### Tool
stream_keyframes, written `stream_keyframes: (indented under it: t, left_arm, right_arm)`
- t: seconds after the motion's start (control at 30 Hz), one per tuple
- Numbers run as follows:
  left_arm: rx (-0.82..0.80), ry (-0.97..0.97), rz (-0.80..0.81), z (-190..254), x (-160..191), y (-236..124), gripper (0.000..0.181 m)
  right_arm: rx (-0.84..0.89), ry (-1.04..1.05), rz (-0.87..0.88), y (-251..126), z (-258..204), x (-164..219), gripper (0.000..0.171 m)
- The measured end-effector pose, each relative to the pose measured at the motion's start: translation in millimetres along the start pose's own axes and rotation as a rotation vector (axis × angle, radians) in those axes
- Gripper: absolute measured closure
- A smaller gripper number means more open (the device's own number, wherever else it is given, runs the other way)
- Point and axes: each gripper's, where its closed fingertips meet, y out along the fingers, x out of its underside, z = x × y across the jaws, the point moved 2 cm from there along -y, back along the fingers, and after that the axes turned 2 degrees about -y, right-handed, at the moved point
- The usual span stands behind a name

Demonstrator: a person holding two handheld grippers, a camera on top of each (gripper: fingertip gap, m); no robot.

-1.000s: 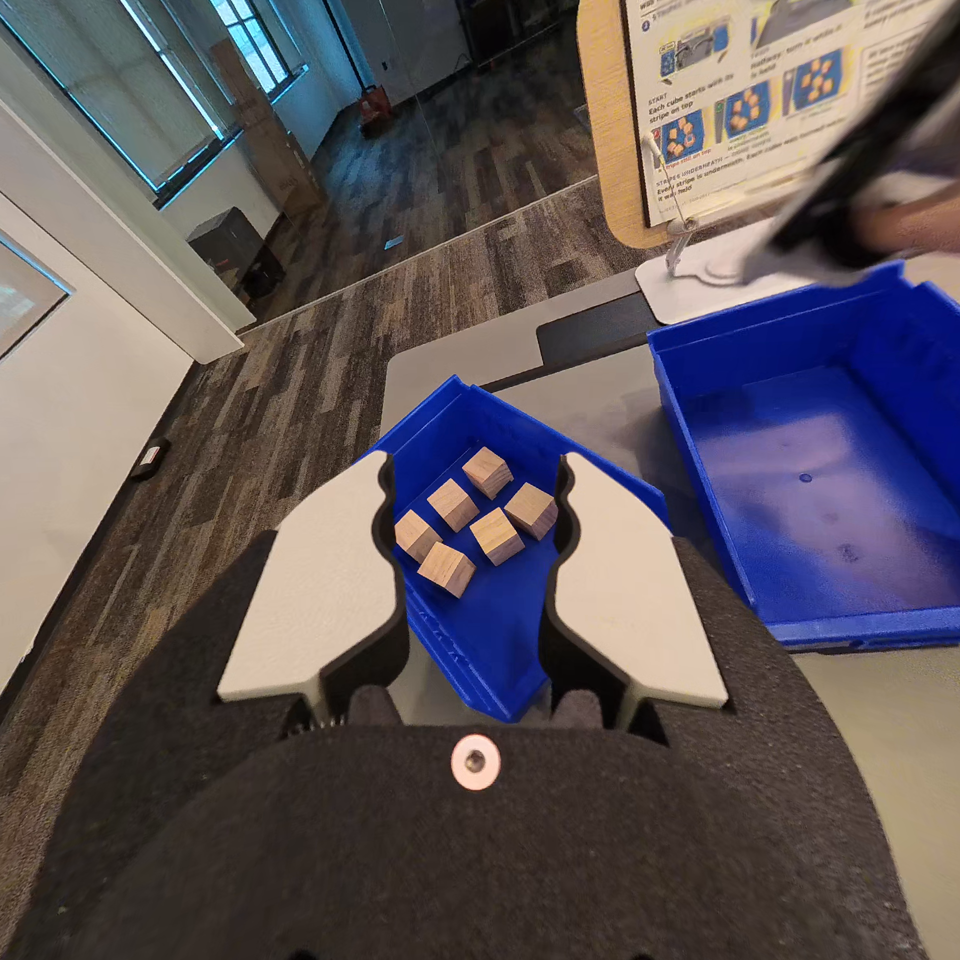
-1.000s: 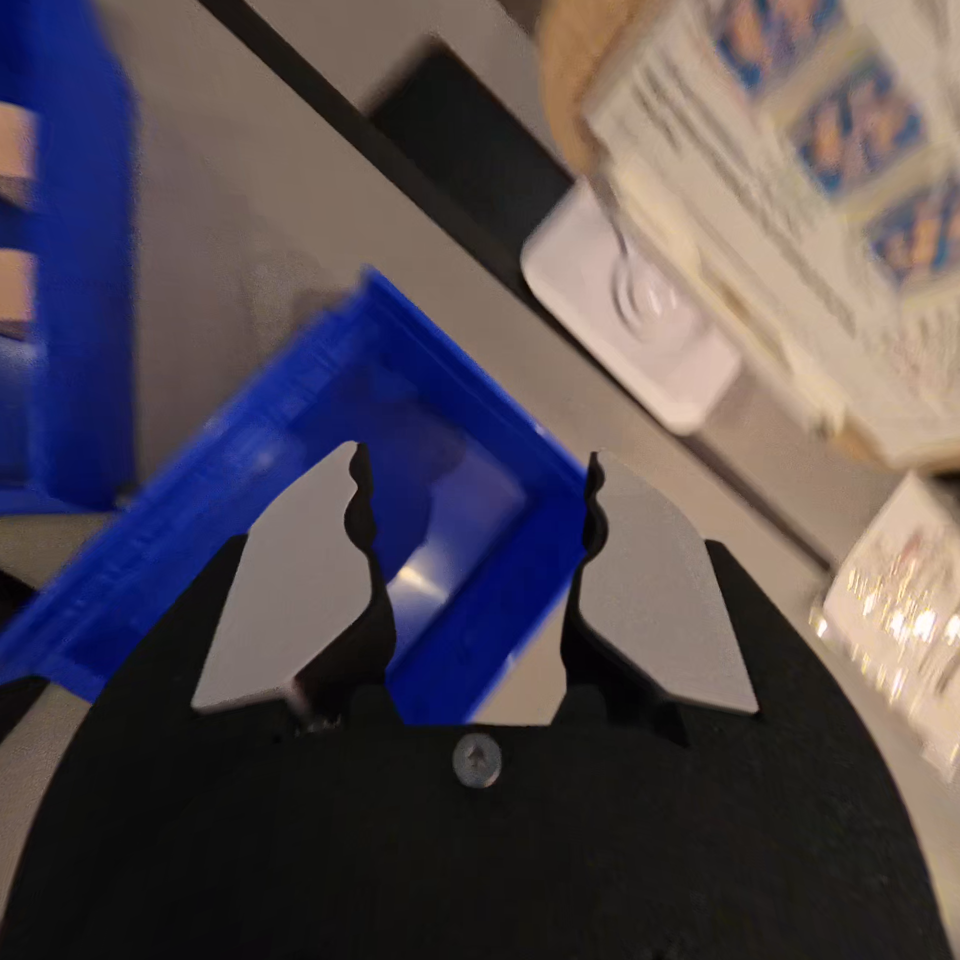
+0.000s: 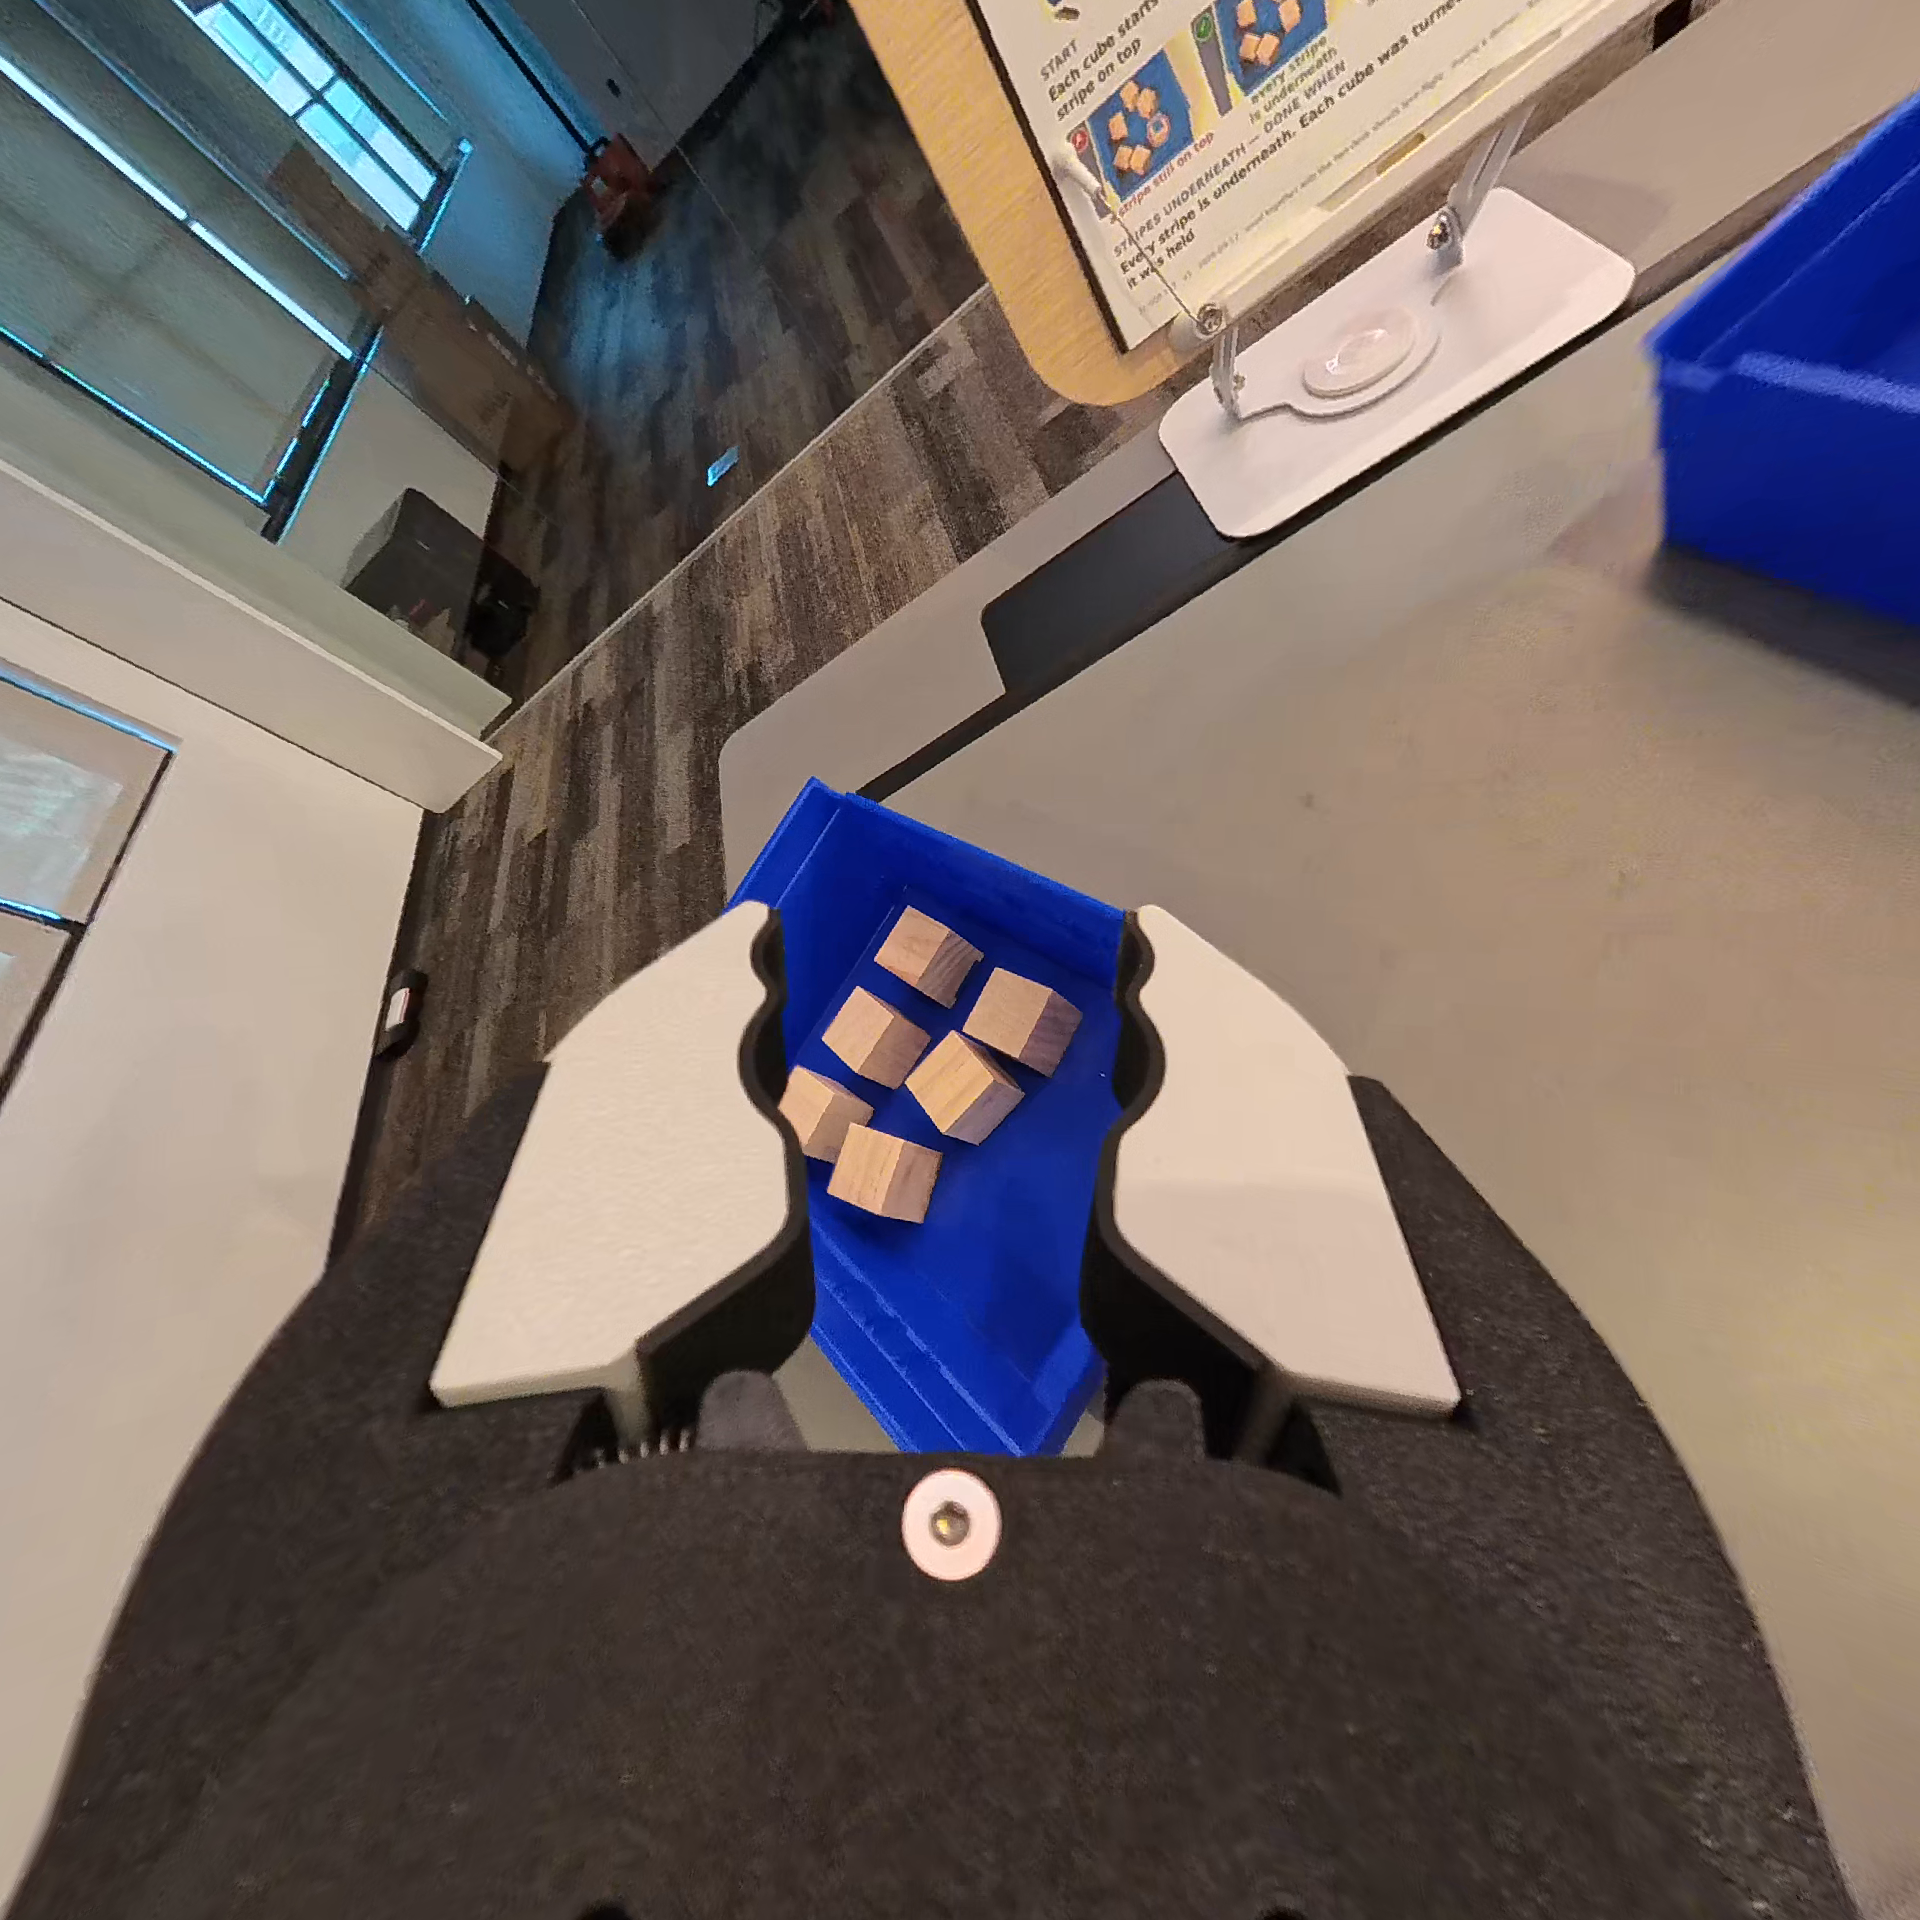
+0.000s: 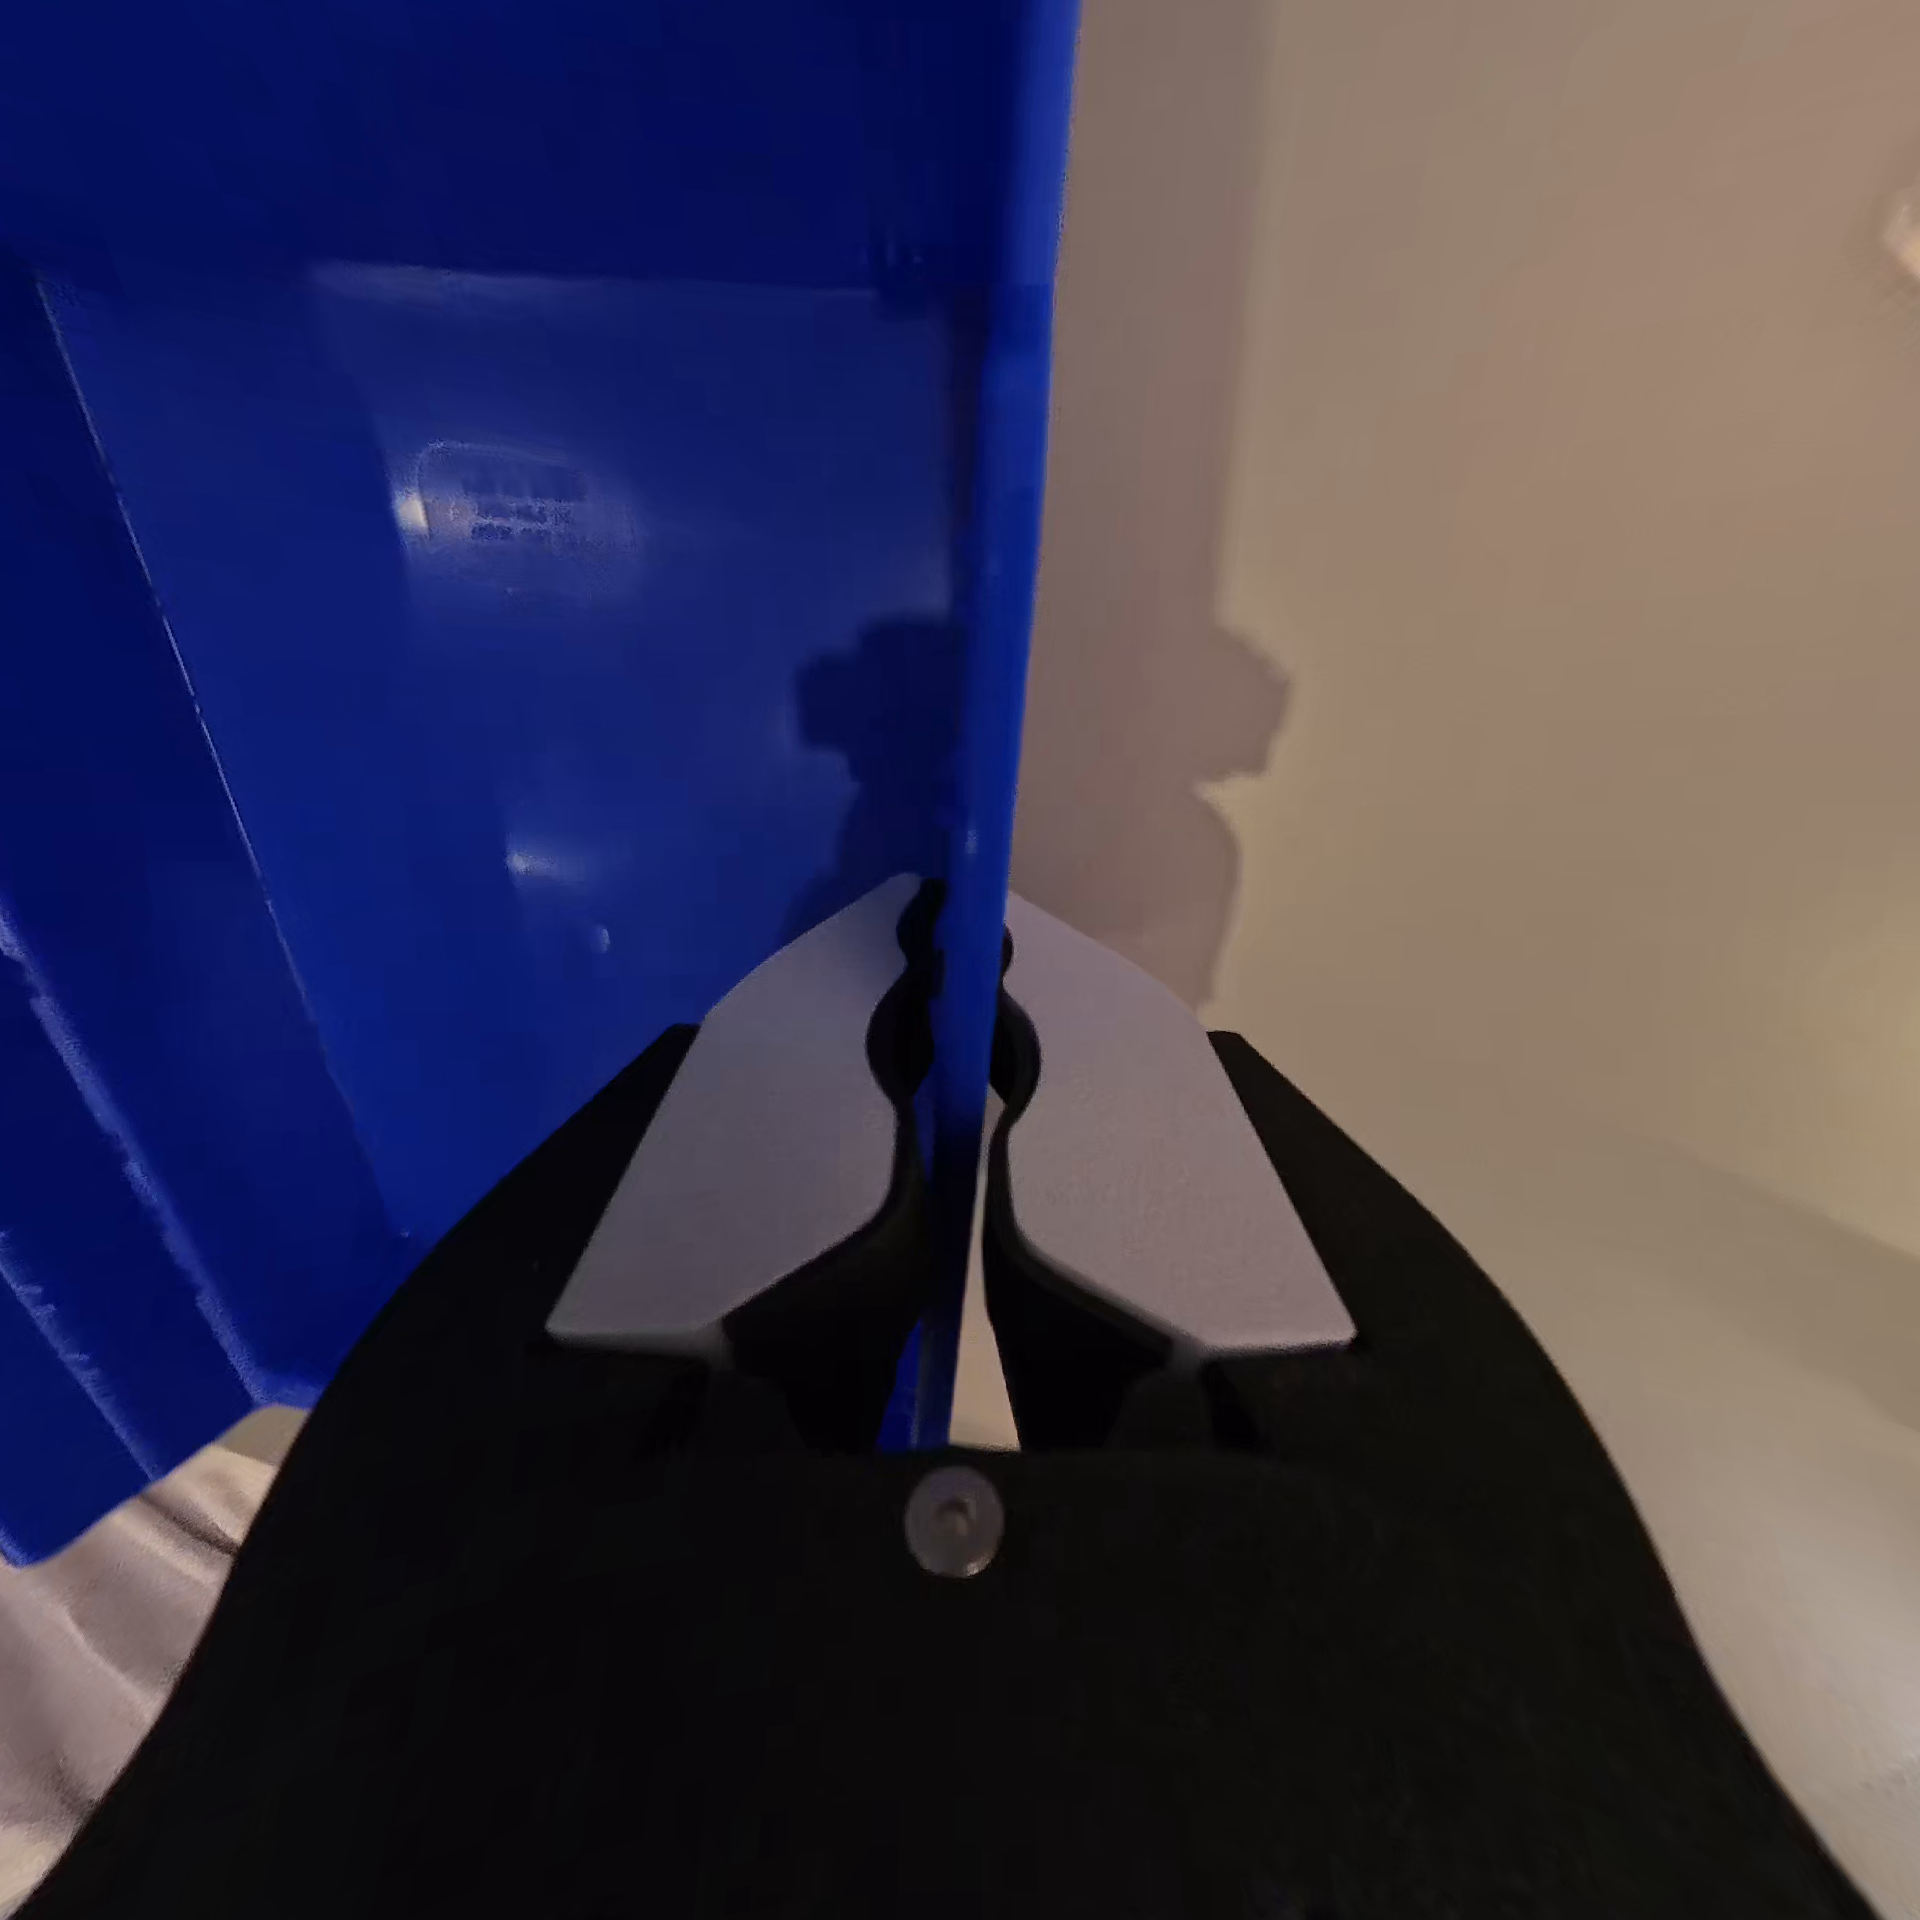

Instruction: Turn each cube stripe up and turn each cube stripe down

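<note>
The right gripper (image 4: pixel 961 940) has its jaws pressed together on the thin upright wall of a large blue bin (image 4: pixel 540 582), one grey finger inside the wall and one outside; the black wavy pads pinch the plastic from both sides. The bin's glossy floor carries a moulded stamp and pale reflections, and the gripper's shadow falls on the beige table (image 4: pixel 1507 727) beside it.

The left gripper (image 3: pixel 945 925) hangs with its jaws wide apart above a small blue bin (image 3: pixel 977 1278), gripping nothing; its grey fingers (image 3: pixel 644 1174) frame the bin's inner floor without visibly touching it. Six wooden cubes (image 3: pixel 961 1086) lie loosely clustered in the small bin, several touching or nearly so, pale grained wood on every visible face; no stripe can be made out from this angle.

The small bin sits near the edge of the smooth grey-beige table (image 3: pixel 1455 935), well apart from the large blue bin (image 3: pixel 1808 416) at the upper right. Beyond them a white metal stand (image 3: pixel 1392 416) holds up a printed instruction sheet (image 3: pixel 1226 125) on a wood-toned board. Past the table edge stretches dark, plank-patterned flooring (image 3: pixel 665 540), white walls, and tall windows (image 3: pixel 187 270) with blinds. Both grippers have matte black, rough-textured bodies with a single round screw at centre.
</note>
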Motion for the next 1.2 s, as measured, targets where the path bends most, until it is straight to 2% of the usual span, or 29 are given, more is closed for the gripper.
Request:
stream_keyframes:
  t: [0.2,0.43,0.6,0.73,0.87,0.9,1.0,1.13,1.2]
  left_arm:
    - [-0.035,-0.06,0.055,-11.0,-10.7,-0.1,0.125]
    - [-0.046,-0.026,-0.001,-5.1,-10.5,12.3,0.125]
    - [-0.044,-0.002,-0.046,3.3,-13.5,26.7,0.125]
    - [-0.036,0.023,-0.092,11.3,-13.9,38.4,0.125]
    - [-0.027,0.023,-0.095,16.0,-17.9,43.3,0.125]
    - [-0.026,0.021,-0.09,16.3,-18.9,43.1,0.125]
    - [-0.025,0.014,-0.072,14.0,-20.4,40.5,0.125]
    - [-0.035,-0.039,-0.064,-4.3,-11.8,35.0,0.122]
    - [-0.052,-0.103,-0.086,-23.7,2.9,33.5,0.118]
  right_arm:
    - [0.028,0.146,0.041,-20.5,103.1,52.3,0.164]
    - [0.038,0.285,0.066,-38.2,188.6,101.9,0.165]
    - [0.044,0.307,0.081,-44.2,217.9,120.6,0.165]
    - [0.0,0.33,0.13,-44.6,222.8,120.5,0.165]
    - [0.038,0.295,0.147,-45.1,224.2,119.8,0.165]
    - [0.062,0.284,0.165,-46.2,225.2,118.8,0.164]
    - [0.235,0.249,0.279,-67.5,235.1,112.0,0.141]
    - [0.587,0.185,0.543,-139.6,236.5,101.9,0.13]
    - [0.691,0.148,0.729,-179.0,217.8,94.4,0.125]
